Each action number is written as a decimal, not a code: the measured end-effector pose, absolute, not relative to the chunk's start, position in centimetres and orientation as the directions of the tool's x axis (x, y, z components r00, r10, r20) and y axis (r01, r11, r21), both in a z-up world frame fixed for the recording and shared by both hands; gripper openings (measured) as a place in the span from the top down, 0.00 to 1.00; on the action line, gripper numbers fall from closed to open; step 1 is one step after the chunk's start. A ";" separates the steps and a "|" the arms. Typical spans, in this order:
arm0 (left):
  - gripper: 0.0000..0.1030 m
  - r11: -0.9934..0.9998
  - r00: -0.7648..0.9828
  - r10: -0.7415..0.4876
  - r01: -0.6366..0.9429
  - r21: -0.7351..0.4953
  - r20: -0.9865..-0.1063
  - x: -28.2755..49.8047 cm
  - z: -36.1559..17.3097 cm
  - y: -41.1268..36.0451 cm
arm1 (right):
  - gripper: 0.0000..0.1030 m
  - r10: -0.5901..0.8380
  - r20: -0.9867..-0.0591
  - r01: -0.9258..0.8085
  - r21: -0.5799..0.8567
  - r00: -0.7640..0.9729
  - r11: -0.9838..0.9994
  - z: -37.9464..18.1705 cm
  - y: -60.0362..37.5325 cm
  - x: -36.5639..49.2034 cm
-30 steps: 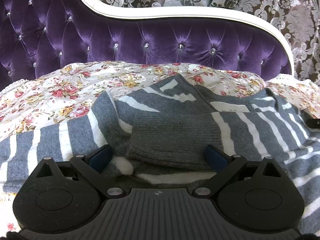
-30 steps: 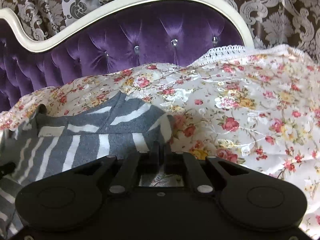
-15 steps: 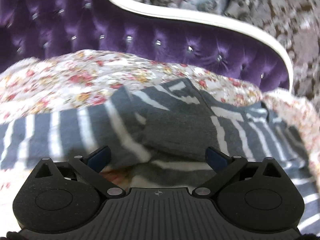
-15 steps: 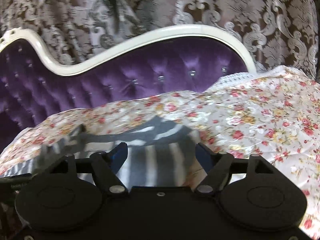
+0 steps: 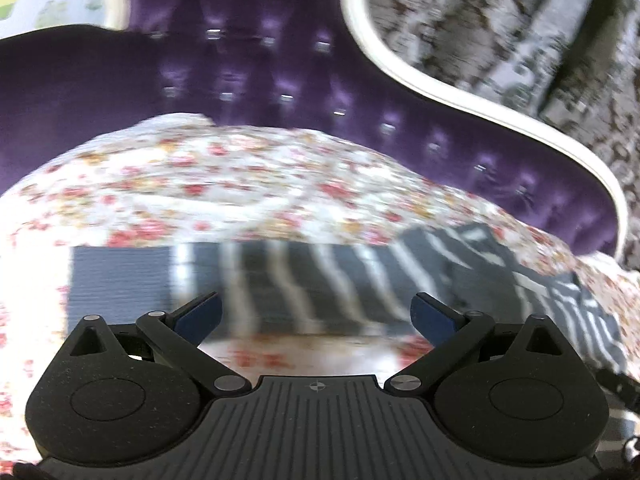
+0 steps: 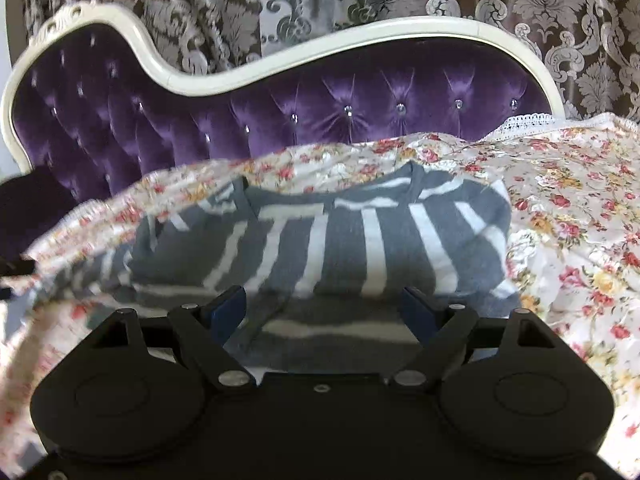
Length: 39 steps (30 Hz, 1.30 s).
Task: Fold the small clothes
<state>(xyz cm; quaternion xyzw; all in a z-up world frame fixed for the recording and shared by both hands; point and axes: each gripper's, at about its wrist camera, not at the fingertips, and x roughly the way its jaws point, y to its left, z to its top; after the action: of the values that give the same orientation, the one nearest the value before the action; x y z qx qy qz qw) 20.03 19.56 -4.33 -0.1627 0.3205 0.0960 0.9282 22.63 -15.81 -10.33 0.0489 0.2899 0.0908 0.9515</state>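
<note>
Bed: floral sheet, purple tufted headboard at 12 o'clock in both views. The left view is motion-blurred.

Sweater: grey knit with white stripes, laid flat on the sheet. In the right view it is seen at 12 o'clock just ahead of the fingers, with a folded layer on top. In the left view a striped length is stretched from 10 to 2 o'clock; probably a sleeve, not certain through the blur.

Handling, as judged: soft, light, limp knit; no stiffness, so it will sag and stretch when lifted. The sheet looks satiny, so sliding and bunching are likely if the sweater is dragged. A hold is best taken on an edge or a cuff, all layers pinched together, not mid-panel.

Right gripper: jaws spread wide, nothing held, low over the near edge of the sweater.

Left gripper: jaws spread wide, nothing held, near the striped length.
</note>
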 end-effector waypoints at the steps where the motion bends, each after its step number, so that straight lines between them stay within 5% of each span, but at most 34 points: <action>1: 0.01 0.924 0.774 0.082 -0.295 -0.243 -0.628 19.8 -4.5 20.3 | 0.17 0.193 -0.550 -0.141 0.135 0.813 0.981 -10.7 -15.5 22.6; 15: 0.01 0.875 0.737 0.159 -0.413 -0.252 -0.657 16.6 -6.6 28.4 | 0.08 0.141 -0.577 -0.103 0.098 0.805 0.990 -12.6 -14.9 23.0; 31: 0.03 0.776 0.698 0.108 -0.505 -0.379 -0.708 17.0 -9.3 33.3 | 0.07 0.142 -0.574 -0.103 0.100 0.806 0.990 -12.7 -14.9 23.0; 32: 0.11 0.775 0.694 0.095 -0.501 -0.384 -0.714 17.1 -9.5 33.3 | 0.07 0.142 -0.574 -0.103 0.100 0.806 0.990 -12.7 -14.9 23.1; 33: 0.30 0.774 0.693 0.082 -0.497 -0.392 -0.717 17.0 -9.7 33.4 | 0.06 0.142 -0.574 -0.103 0.100 0.806 0.990 -12.7 -14.9 23.0; 39: 0.59 0.760 0.684 0.081 -0.513 -0.400 -0.725 16.4 -9.2 33.6 | 0.06 0.141 -0.575 -0.103 0.100 0.806 0.990 -12.8 -14.9 23.1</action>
<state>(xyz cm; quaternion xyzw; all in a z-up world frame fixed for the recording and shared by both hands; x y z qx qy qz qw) 16.39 33.65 -9.15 -0.3013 0.3584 0.1714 0.8668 23.10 -14.87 -12.75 0.0318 0.3047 0.0643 0.9498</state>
